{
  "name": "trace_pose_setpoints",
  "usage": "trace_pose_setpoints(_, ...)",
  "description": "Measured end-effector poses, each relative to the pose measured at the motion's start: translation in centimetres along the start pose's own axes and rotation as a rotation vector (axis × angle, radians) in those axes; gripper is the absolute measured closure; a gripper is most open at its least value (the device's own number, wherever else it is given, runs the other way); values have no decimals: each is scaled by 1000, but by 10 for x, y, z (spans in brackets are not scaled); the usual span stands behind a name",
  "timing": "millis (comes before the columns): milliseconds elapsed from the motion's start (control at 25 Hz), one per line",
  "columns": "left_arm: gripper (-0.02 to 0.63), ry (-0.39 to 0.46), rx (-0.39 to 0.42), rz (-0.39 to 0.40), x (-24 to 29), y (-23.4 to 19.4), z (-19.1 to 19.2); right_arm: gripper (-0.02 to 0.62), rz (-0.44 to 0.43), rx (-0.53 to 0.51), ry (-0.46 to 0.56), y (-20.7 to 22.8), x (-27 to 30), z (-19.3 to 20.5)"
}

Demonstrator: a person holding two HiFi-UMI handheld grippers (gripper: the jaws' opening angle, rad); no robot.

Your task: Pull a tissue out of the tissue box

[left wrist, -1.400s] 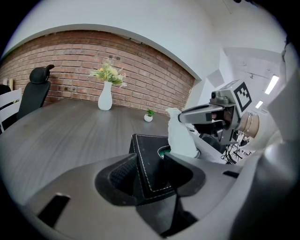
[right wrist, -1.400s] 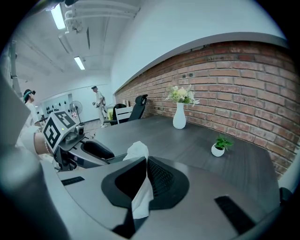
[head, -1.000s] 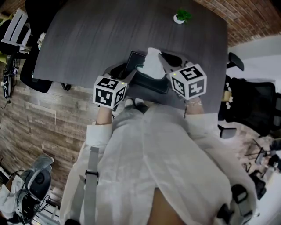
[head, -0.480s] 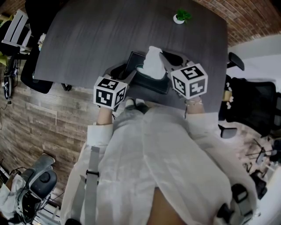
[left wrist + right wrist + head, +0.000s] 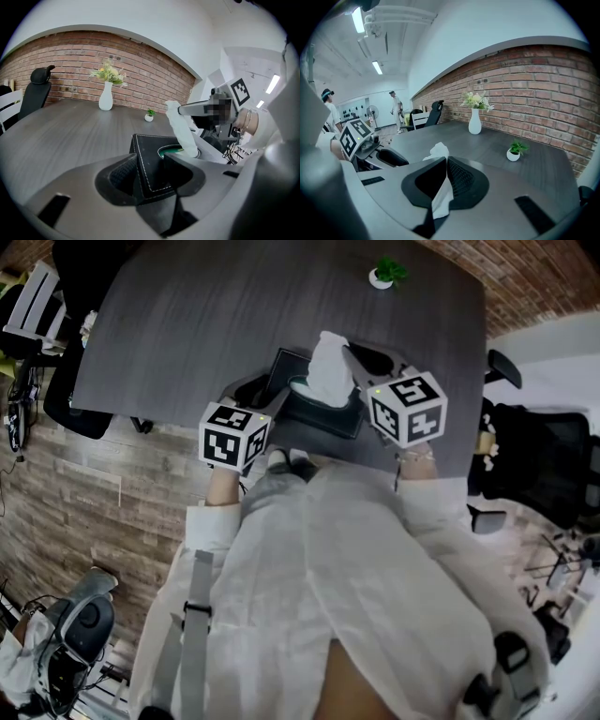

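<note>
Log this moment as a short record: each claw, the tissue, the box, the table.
left claw: shut on a corner of the tissue box
right claw: shut on the tissue
tissue: stretched up from the box opening, lower end inside
table: dark wood grain, bearing the box, a small potted plant and a white vase of flowers

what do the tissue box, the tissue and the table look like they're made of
The tissue box is black and matte with pale stitching along its edges, so probably leather or imitation leather. The tissue is thin soft white paper, crumpled and limp. The table is grey, matte, with wood grain: laminate or veneer, I cannot tell which.
</note>
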State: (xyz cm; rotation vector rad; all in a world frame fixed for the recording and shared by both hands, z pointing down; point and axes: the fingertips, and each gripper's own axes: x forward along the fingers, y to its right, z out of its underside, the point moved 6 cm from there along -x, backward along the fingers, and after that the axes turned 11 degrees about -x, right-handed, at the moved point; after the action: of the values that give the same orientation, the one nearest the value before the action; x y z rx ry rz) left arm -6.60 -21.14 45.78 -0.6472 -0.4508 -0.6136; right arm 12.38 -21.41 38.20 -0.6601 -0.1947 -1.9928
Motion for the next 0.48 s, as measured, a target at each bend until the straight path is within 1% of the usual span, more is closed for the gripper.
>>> trace_pose_setpoints(480,439,-5,6,-7,-1,3,1,582,7,-7,22,3,-4,-5)
